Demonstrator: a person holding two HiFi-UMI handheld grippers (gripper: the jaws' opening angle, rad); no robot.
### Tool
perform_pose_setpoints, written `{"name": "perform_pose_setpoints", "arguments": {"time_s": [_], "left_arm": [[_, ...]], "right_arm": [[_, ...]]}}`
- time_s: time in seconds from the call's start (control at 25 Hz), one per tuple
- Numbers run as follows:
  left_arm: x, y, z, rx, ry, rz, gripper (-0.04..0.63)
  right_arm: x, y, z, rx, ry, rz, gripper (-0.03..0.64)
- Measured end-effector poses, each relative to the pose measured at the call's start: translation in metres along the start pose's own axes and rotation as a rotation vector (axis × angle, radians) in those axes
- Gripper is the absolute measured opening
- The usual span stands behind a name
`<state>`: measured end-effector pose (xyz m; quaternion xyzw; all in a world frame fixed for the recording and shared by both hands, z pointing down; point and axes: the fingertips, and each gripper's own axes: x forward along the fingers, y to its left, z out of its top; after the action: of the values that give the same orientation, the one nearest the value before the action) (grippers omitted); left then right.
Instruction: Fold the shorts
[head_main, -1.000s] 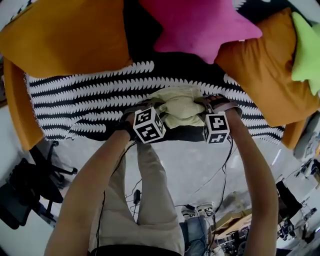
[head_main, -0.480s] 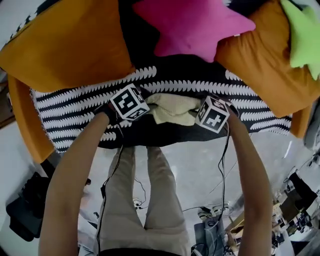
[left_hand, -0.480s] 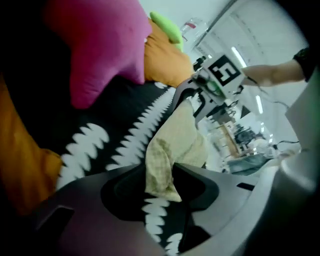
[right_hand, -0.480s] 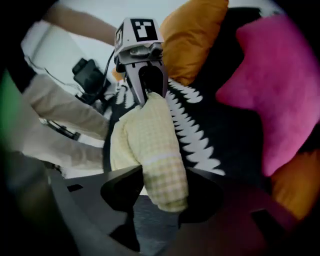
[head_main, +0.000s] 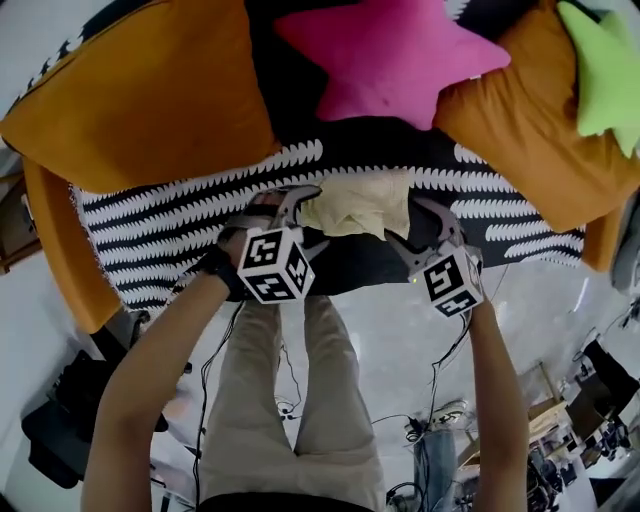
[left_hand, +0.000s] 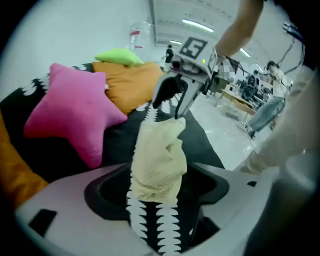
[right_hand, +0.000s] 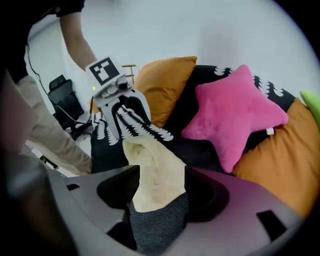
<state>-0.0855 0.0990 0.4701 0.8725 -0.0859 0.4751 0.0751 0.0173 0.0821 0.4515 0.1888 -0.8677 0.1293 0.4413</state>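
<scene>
The left gripper (head_main: 312, 216) has its jaws spread wide and has just been opening them. The pale yellow shorts (head_main: 360, 203) show in the gap beyond the tips, but neither jaw presses on the cloth. The right gripper (head_main: 409, 226) is also released, its jaws parted less widely and likewise just opening, with the shorts in line between them and not pinched.

The shorts lie as a folded bundle on the black and white blanket (head_main: 180, 215), near its front edge, between the two grippers.

Each marker cube (head_main: 272, 266) carries black and white square patterns. A small white tag (right_hand: 270, 131) on the pink star cushion (right_hand: 235, 112) is too small to read.

Both forearms (head_main: 150, 370) reach forward from the person, the grippers angled down at the seat.
</scene>
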Motion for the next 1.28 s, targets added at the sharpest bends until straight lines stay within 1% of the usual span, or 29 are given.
{"name": "perform_pose_setpoints", "arguments": {"time_s": [0.04,0.08,0.12,0.16,0.2,0.24,0.28,0.32,0.36,0.4,0.44,0.48,0.52,0.6,0.68,0.76,0.8,0.84,0.88,0.92,0.96,1.0,1.04,1.08,1.12,1.16,1.2,1.24,1.28], "left_arm": [[0.010,-0.011,0.000,0.064,0.033,-0.002,0.360],[0.019,-0.016,-0.002,0.123,0.060,0.016,0.360],[0.024,-0.014,-0.002,0.163,0.076,0.055,0.333],[0.024,-0.007,-0.002,0.175,0.077,0.105,0.217],[0.022,0.003,-0.003,0.160,0.067,0.146,0.055],[0.017,0.010,-0.004,0.129,0.052,0.162,0.028],[0.011,0.015,-0.005,0.101,0.035,0.159,0.025],[0.006,0.018,-0.007,0.091,0.019,0.151,0.025],[0.003,0.018,-0.010,0.104,0.009,0.145,0.025],[0.004,0.015,-0.015,0.127,0.009,0.135,0.025],[0.008,0.008,-0.021,0.145,0.020,0.114,0.026],[0.014,-0.001,-0.030,0.142,0.043,0.076,0.037],[0.019,-0.011,-0.041,0.113,0.072,0.020,0.084],[0.021,-0.027,-0.055,0.012,0.107,-0.097,0.231],[0.009,-0.032,-0.048,-0.044,0.079,-0.143,0.247],[-0.010,-0.026,-0.029,-0.061,0.011,-0.123,0.252],[-0.019,-0.018,-0.017,-0.076,-0.030,-0.094,0.246],[-0.026,-0.005,-0.007,-0.109,-0.074,-0.055,0.231],[-0.029,0.010,0.003,-0.166,-0.121,-0.009,0.215],[-0.030,0.026,0.011,-0.236,-0.168,0.038,0.181],[-0.027,0.039,0.018,-0.301,-0.209,0.081,0.143],[-0.021,0.046,0.023,-0.345,-0.235,0.109,0.106],[-0.010,0.046,0.025,-0.367,-0.237,0.115,0.059],[0.004,0.039,0.023,-0.370,-0.213,0.091,0.038],[0.021,0.026,0.017,-0.355,-0.164,0.047,0.031],[0.039,0.011,0.008,-0.320,-0.100,0.004,0.029],[0.054,-0.001,-0.004,-0.268,-0.034,-0.019,0.030],[0.065,-0.009,-0.016,-0.214,0.015,-0.014,0.031],[0.068,-0.013,-0.022,-0.175,0.036,0.010,0.032]], "right_arm": [[0.002,0.013,-0.001,-0.049,0.014,0.015,0.296],[0.007,0.022,-0.006,-0.127,0.049,0.017,0.294],[0.014,0.026,-0.013,-0.216,0.092,0.003,0.261],[0.021,0.025,-0.018,-0.294,0.126,-0.025,0.169],[0.025,0.020,-0.021,-0.352,0.141,-0.062,0.079],[0.027,0.015,-0.021,-0.397,0.142,-0.105,0.067],[0.026,0.012,-0.020,-0.442,0.133,-0.154,0.055],[0.026,0.012,-0.019,-0.494,0.121,-0.202,0.054],[0.029,0.016,-0.020,-0.546,0.112,-0.234,0.052],[0.034,0.025,-0.025,-0.584,0.116,-0.235,0.054],[0.040,0.037,-0.033,-0.600,0.135,-0.201,0.063],[0.046,0.050,-0.041,-0.594,0.164,-0.143,0.102],[0.049,0.061,-0.045,-0.577,0.191,-0.079,0.134],[0.045,0.075,-0.040,-0.531,0.202,0.011,0.210],[0.025,0.079,-0.028,-0.453,0.149,0.043,0.255],[-0.003,0.072,-0.011,-0.337,0.062,0.029,0.262],[-0.013,0.061,-0.001,-0.274,0.018,0.000,0.257],[-0.020,0.045,0.008,-0.216,-0.021,-0.043,0.217],[-0.020,0.027,0.015,-0.164,-0.050,-0.093,0.143],[-0.016,0.011,0.020,-0.116,-0.069,-0.140,0.019],[-0.007,-0.001,0.023,-0.072,-0.076,-0.174,0.017],[0.004,-0.007,0.026,-0.034,-0.075,-0.187,0.017],[0.016,-0.004,0.027,-0.002,-0.064,-0.176,0.017],[0.031,0.006,0.022,0.020,-0.033,-0.140,0.017],[0.047,0.022,0.009,0.030,0.023,-0.082,0.017],[0.064,0.038,-0.009,0.032,0.097,-0.016,0.017],[0.078,0.052,-0.027,0.028,0.163,0.038,0.017],[0.087,0.061,-0.039,0.019,0.201,0.067,0.017],[0.090,0.066,-0.041,0.004,0.209,0.074,0.017]]}}
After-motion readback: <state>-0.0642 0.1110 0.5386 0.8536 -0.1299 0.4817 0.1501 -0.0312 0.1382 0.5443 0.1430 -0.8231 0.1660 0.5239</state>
